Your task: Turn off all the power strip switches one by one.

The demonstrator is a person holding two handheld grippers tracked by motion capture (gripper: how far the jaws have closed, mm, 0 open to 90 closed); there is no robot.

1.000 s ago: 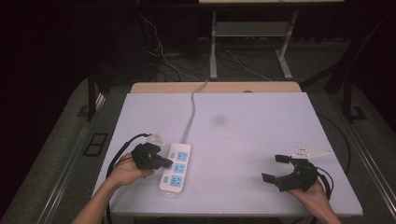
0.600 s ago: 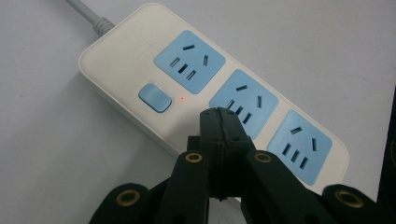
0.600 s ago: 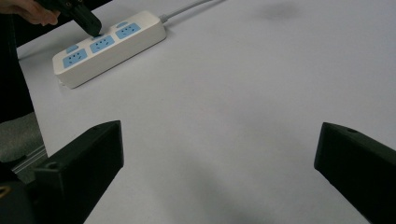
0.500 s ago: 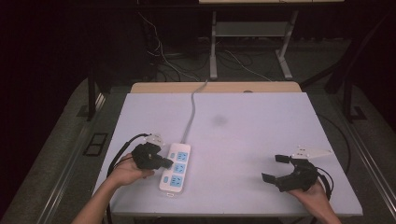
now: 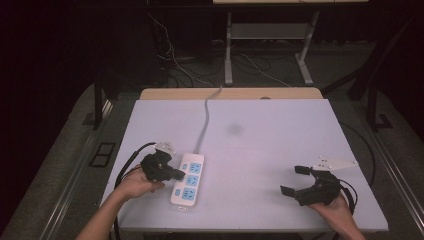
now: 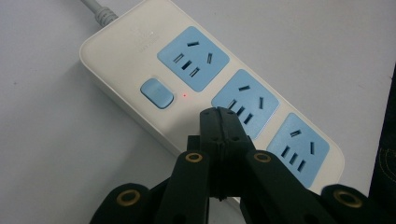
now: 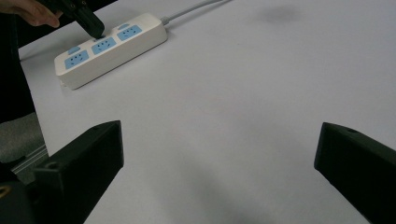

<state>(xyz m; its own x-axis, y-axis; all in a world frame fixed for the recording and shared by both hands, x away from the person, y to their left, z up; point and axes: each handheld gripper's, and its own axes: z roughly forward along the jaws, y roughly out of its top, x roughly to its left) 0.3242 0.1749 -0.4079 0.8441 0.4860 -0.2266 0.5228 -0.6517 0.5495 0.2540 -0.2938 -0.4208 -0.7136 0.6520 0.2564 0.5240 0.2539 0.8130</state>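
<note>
A white power strip (image 5: 189, 184) with three blue sockets lies at the front left of the table (image 5: 260, 150). In the left gripper view its blue switch (image 6: 156, 92) sits beside a small lit red light (image 6: 185, 95). My left gripper (image 5: 179, 175) is shut with nothing in it. Its joined tips (image 6: 218, 115) hover over the strip's edge, between the switch and the middle socket (image 6: 245, 102). My right gripper (image 5: 296, 180) is open near the front right of the table, far from the strip (image 7: 109, 44). Between its wide-apart jaws (image 7: 219, 140) is bare tabletop.
The strip's grey cord (image 5: 205, 120) runs over the table's far edge towards cables on the floor (image 5: 180, 60). A faint dark smudge (image 5: 234, 129) marks the tabletop's middle. A metal stand (image 5: 270, 35) is behind the table.
</note>
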